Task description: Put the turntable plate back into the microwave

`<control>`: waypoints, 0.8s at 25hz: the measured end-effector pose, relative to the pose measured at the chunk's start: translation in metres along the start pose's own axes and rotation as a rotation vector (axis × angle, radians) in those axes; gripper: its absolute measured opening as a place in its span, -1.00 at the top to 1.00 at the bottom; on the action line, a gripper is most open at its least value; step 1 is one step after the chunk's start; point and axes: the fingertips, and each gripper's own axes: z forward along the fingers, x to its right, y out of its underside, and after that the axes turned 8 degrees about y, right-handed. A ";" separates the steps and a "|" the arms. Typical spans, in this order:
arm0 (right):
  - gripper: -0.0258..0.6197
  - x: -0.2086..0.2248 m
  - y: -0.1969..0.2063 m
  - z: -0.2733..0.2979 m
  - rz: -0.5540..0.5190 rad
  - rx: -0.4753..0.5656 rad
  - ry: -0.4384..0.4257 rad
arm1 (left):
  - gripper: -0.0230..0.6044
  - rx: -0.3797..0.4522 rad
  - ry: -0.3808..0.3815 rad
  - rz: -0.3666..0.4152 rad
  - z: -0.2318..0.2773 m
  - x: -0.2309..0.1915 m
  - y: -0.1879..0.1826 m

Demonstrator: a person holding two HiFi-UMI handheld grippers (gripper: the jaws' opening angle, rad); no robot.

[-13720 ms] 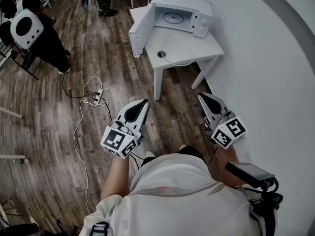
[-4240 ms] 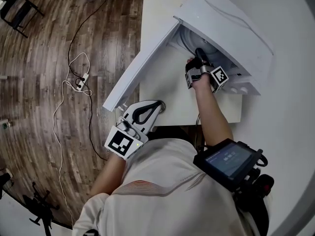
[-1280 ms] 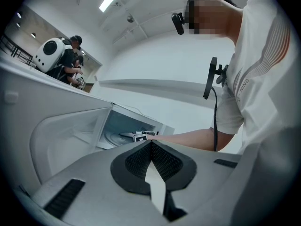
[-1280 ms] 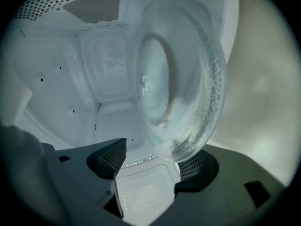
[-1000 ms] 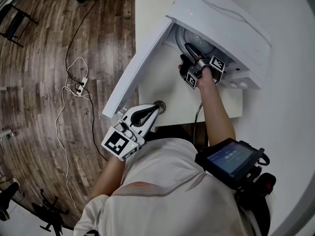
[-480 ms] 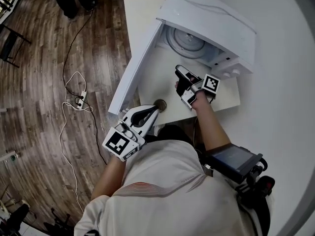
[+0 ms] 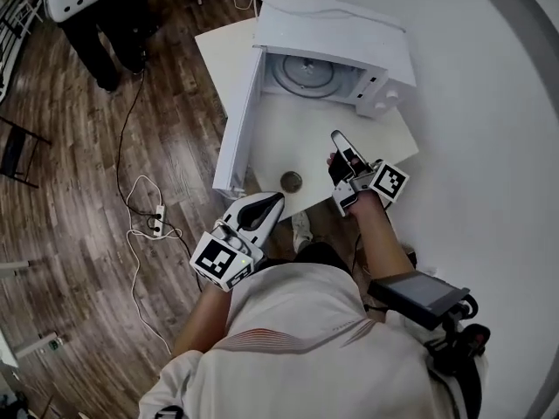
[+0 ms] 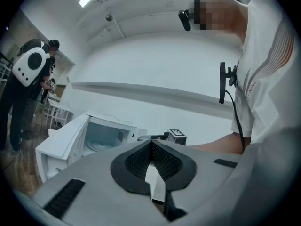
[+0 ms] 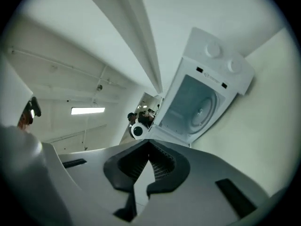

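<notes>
White surface (image 7: 349, 129) against a white wall, wood floor to the left. The microwave (image 7: 336, 24) stands at the far end, with its door (image 7: 238, 120) swung fully open toward the near left.

Task item: the plate (image 7: 304, 74) lies inside the microwave on the cavity floor. It looks flat and roughly centred.

Right tongs (image 7: 341, 142): over the near right part of the surface, well apart from the cavity. The jaws have just closed and nothing is between them.

Left tongs (image 7: 272, 202): just off the near edge, below the door's free corner, jaws together and empty.

A small round dark spot (image 7: 291, 181) sits on the surface between the two tongs. What it is cannot be told.

Assessment: placement looks done, and the step in hand is the withdrawal.
- Keep both tongs clear of the door swing.
- Confirm the plate is seated on its hub and does not rock before leaving it.
- If the door is to be closed, push its free edge gently so the microwave does not slide.

Change from earlier frames:
- Half a second ago the right tongs were open and nearer the cavity mouth. A second ago they were inside it at the plate.
- At the earliest frame the plate lay on the surface in front of the microwave.
</notes>
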 end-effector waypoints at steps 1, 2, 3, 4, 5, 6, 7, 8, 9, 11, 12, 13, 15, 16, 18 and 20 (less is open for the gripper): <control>0.90 -0.013 -0.001 -0.012 -0.036 0.024 -0.006 | 0.89 -0.005 0.013 0.005 -0.004 0.004 -0.001; 0.90 -0.026 -0.001 -0.024 -0.079 0.042 -0.007 | 0.89 -0.010 0.023 0.007 -0.007 0.008 -0.001; 0.90 -0.040 -0.001 -0.035 -0.128 0.057 -0.003 | 0.90 -0.014 0.030 0.006 -0.010 0.011 -0.002; 0.90 -0.053 -0.001 -0.046 -0.183 0.069 0.002 | 0.90 -0.016 0.035 0.005 -0.013 0.014 -0.004; 0.90 -0.065 0.000 -0.056 -0.242 0.078 0.008 | 0.90 -0.017 0.039 0.005 -0.014 0.016 -0.006; 0.90 -0.076 0.001 -0.064 -0.306 0.084 0.015 | 0.90 -0.017 0.041 0.007 -0.015 0.017 -0.008; 0.90 -0.086 0.002 -0.072 -0.378 0.086 0.024 | 0.89 -0.015 0.044 0.013 -0.015 0.018 -0.011; 0.90 -0.096 0.004 -0.080 -0.457 0.085 0.034 | 0.90 -0.013 0.047 0.021 -0.015 0.020 -0.015; 0.90 -0.105 0.005 -0.088 -0.534 0.085 0.045 | 0.90 -0.011 0.050 0.031 -0.014 0.023 -0.018; 0.90 -0.123 0.006 -0.103 -0.654 0.092 0.059 | 0.90 -0.007 0.052 0.050 -0.013 0.028 -0.026; 0.90 -0.130 0.006 -0.110 -0.701 0.098 0.063 | 0.90 -0.006 0.054 0.059 -0.011 0.031 -0.029; 0.90 -0.136 0.005 -0.115 -0.743 0.104 0.067 | 0.90 -0.005 0.054 0.068 -0.010 0.033 -0.032; 0.90 -0.146 0.003 -0.126 -0.814 0.112 0.065 | 0.90 -0.004 0.043 0.087 -0.009 0.037 -0.041; 0.90 -0.152 0.002 -0.130 -0.841 0.117 0.061 | 0.90 -0.002 0.034 0.095 -0.008 0.039 -0.046; 0.90 -0.160 -0.001 -0.139 -0.884 0.125 0.050 | 0.89 0.005 0.014 0.106 -0.007 0.043 -0.056; 0.90 -0.164 -0.006 -0.149 -0.921 0.129 0.045 | 0.89 0.010 -0.009 0.119 -0.002 0.048 -0.063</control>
